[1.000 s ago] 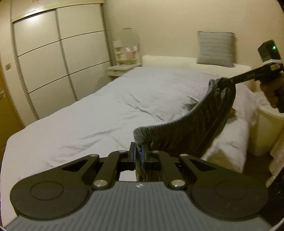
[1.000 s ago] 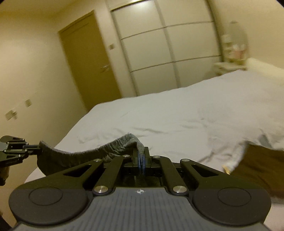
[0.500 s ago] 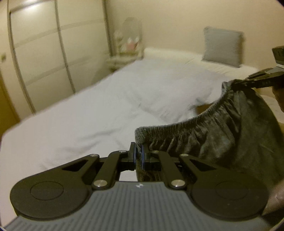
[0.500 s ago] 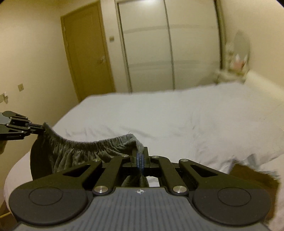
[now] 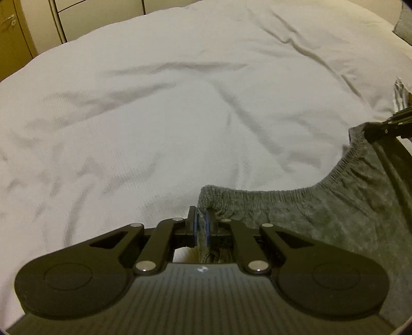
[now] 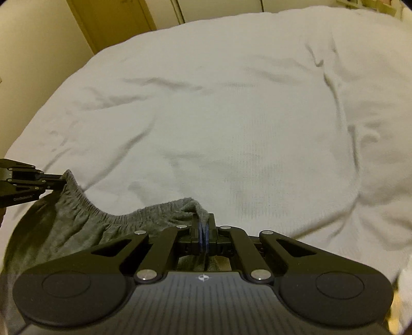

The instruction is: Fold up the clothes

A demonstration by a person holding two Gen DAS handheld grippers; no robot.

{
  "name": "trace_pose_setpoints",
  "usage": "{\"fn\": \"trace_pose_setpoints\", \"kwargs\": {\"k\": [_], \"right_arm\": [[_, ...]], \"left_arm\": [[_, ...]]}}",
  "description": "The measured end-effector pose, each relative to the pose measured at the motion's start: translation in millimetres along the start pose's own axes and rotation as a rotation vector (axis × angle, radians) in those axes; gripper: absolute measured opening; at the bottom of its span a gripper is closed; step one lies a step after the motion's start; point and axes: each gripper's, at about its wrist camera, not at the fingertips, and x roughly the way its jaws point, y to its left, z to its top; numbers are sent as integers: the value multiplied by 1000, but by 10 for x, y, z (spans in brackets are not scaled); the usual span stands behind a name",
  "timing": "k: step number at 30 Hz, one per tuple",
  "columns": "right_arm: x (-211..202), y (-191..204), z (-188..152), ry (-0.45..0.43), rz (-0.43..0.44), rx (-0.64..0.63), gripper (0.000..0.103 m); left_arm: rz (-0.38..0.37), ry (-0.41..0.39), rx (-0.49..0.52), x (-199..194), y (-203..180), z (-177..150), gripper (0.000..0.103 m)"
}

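Grey knitted cloth with a gathered elastic waistband, the dark grey marl garment (image 5: 322,219), hangs stretched between the two tongs above the wide white wrinkled bed cover (image 5: 180,103). In the left wrist view the left gripper (image 5: 202,221) sits at 6 o'clock, its two blue-padded fingers pressed together on one corner of the waistband, with grey fabric bunched up above and behind the pads. From there the waistband sags in a shallow curve out toward 3 o'clock, where the black tip of the right gripper (image 5: 381,127) pinches the other corner.

The right wrist view mirrors this: the right gripper (image 6: 203,233) at 6 o'clock has its fingers closed tight on a fold of the waistband, and the left gripper (image 6: 55,179) at 9 o'clock clamps the far corner of the garment (image 6: 64,221). The body of the cloth drops away below the waistband toward the lower edge of each view. A tan wooden door (image 6: 116,18) stands at 11 o'clock beyond the bed cover (image 6: 231,116).
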Motion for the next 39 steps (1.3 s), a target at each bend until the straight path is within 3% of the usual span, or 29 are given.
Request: {"fn": "trace_pose_setpoints", "kwargs": {"k": [3, 6, 9, 11, 17, 21, 30, 34, 39], "right_arm": [[53, -2, -61, 12, 16, 1, 1], [399, 3, 50, 91, 20, -3, 4], [503, 29, 44, 176, -32, -27, 22], [459, 107, 70, 198, -94, -66, 30], [106, 282, 28, 242, -208, -63, 32], [-205, 402, -114, 270, -231, -45, 35], [-571, 676, -694, 345, -283, -47, 40], [-586, 762, -868, 363, -303, -37, 40], [-591, 813, -994, 378, -315, -45, 40]], "left_arm": [[-1, 23, -26, 81, 15, 0, 4], [-8, 68, -83, 204, 75, -72, 5], [8, 87, -129, 206, 126, -97, 13], [19, 98, -157, 198, 159, -110, 27], [43, 88, -166, -279, 219, -177, 28], [17, 117, -191, -676, 245, -477, 30], [-47, 247, -246, -1276, 175, -1539, 38], [-61, 269, -269, -1332, 138, -1799, 39], [-68, 272, -281, -1323, 98, -1872, 39]]}}
